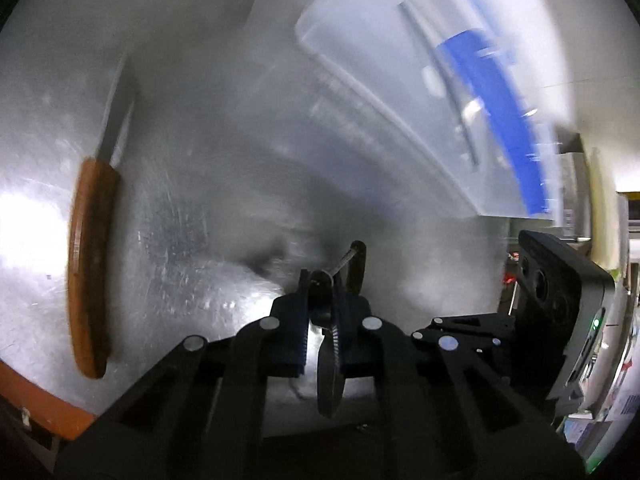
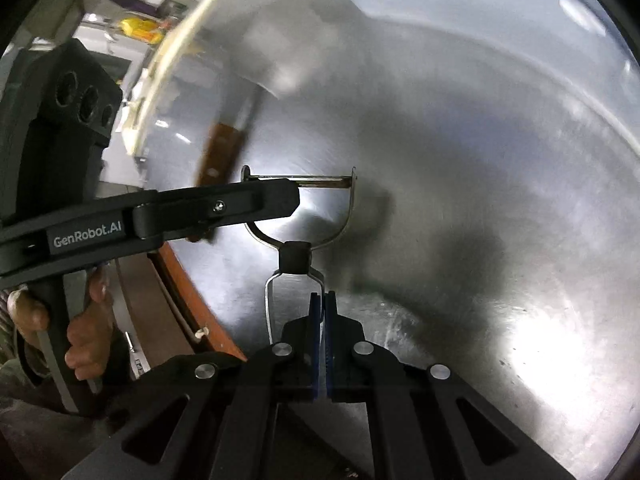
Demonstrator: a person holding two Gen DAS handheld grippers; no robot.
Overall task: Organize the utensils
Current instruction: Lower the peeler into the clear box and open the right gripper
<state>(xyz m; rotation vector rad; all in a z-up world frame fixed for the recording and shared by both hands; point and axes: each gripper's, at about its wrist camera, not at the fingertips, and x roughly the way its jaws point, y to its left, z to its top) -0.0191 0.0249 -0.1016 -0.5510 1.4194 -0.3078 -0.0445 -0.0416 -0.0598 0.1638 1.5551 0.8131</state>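
A metal Y-shaped peeler (image 2: pixel 298 216) with a black collar is held above the steel table. My right gripper (image 2: pixel 324 300) is shut on its wire handle. My left gripper (image 1: pixel 322 280) is shut on the peeler's head; in the right wrist view its finger (image 2: pixel 256 200) reaches in from the left onto the blade bar. The peeler (image 1: pixel 334 280) shows end-on between the left pads. A knife with a brown wooden handle (image 1: pixel 90 264) lies on the table at the left, also blurred in the right wrist view (image 2: pixel 220 152).
A clear plastic bin (image 1: pixel 400 92) with a blue part (image 1: pixel 496 112) stands at the back right of the steel table (image 1: pixel 192 200). The table's orange-brown front edge (image 2: pixel 192 292) runs below the left gripper. The right gripper's body (image 1: pixel 560 300) sits at the right.
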